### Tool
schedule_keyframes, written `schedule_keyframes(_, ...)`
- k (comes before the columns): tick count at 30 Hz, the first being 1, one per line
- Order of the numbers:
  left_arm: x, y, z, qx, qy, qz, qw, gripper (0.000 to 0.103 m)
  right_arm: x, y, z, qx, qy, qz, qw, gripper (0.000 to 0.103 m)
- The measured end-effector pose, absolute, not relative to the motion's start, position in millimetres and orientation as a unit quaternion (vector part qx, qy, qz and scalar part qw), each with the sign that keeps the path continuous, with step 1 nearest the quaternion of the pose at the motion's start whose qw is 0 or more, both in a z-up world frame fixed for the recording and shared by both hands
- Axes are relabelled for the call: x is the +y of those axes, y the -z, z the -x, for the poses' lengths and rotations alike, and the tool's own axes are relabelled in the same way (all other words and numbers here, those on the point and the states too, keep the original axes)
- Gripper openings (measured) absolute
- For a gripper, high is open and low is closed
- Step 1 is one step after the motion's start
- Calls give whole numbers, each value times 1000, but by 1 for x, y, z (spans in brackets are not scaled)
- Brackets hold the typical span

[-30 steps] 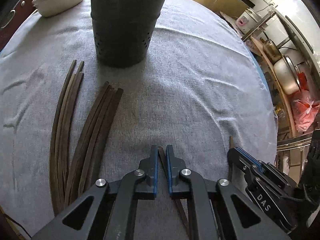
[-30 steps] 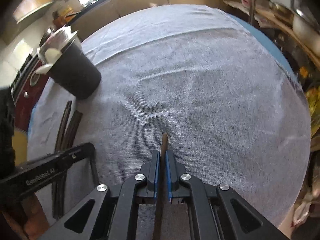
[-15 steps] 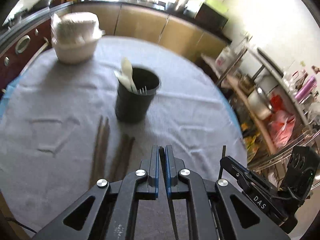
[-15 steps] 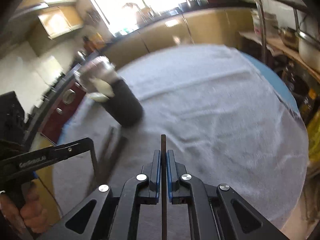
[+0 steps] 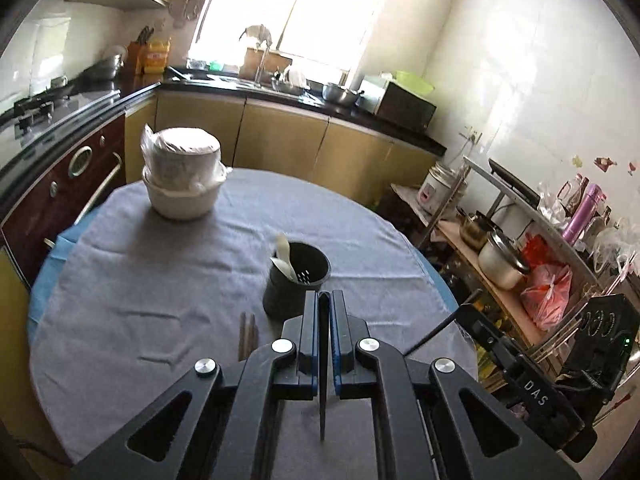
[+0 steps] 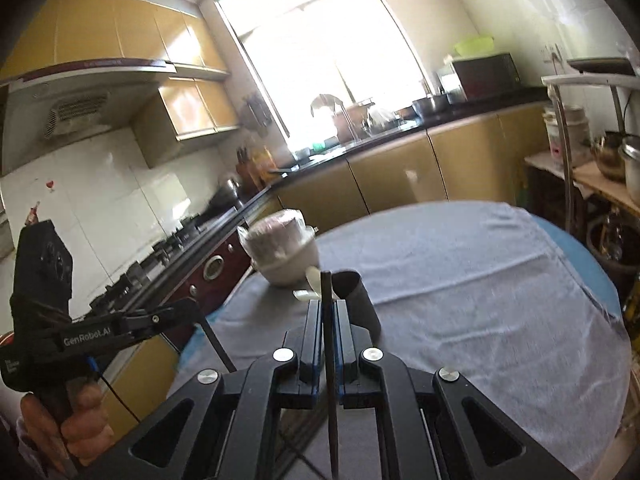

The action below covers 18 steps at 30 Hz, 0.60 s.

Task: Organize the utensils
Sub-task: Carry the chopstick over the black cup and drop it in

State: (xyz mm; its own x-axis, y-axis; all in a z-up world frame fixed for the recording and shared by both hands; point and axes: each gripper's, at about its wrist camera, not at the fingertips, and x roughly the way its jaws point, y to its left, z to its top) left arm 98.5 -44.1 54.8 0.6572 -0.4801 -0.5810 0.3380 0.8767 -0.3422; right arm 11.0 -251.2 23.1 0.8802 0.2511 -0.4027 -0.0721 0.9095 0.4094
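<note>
My left gripper (image 5: 324, 300) is shut on a dark chopstick (image 5: 322, 400), held high above the table. My right gripper (image 6: 329, 308) is shut on another dark chopstick (image 6: 330, 380), also raised. The black utensil holder (image 5: 295, 285) stands on the grey cloth with white spoons (image 5: 283, 258) and a fork in it; it also shows in the right wrist view (image 6: 358, 300). Dark chopsticks (image 5: 246, 336) lie on the cloth left of the holder, mostly hidden behind my left gripper. The right gripper shows at the right edge of the left wrist view (image 5: 464, 312).
A round table with a grey cloth (image 5: 160, 280) carries stacked white wrapped bowls (image 5: 182, 178) at the far left. A metal rack with pots (image 5: 500, 256) stands to the right. Kitchen counters and cabinets (image 5: 280, 136) run behind.
Both grippers have risen well above the table and tilted up, each carrying its chopstick. The holder and the chopsticks on the cloth now look small and far below.
</note>
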Motion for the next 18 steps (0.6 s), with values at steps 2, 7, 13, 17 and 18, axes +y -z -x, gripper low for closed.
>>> schedule_keyframes(2, -40, -59, -101, 342, 222, 103, 907, 5, -250, -28, -12, 221, -85, -194, 952, 6)
schedule_keyframes(7, -34, -68, -106, 334, 218, 98, 912, 5, -244, -47, -20, 202, -82, -184, 959, 6)
schedule_keyframes(13, -29, -90, -121, 326, 216, 90, 916, 5, -241, -70, -30, 201, -77, -154, 964, 6)
schedule_keyframes(17, -30, -107, -130, 320, 215, 71, 920, 5, -242, -81, -38, 202, -74, -140, 966, 6)
schedule_keyframes(18, -31, -110, -132, 320, 215, 68, 920, 5, -242, -84, -39, 202, -74, -137, 967, 6)
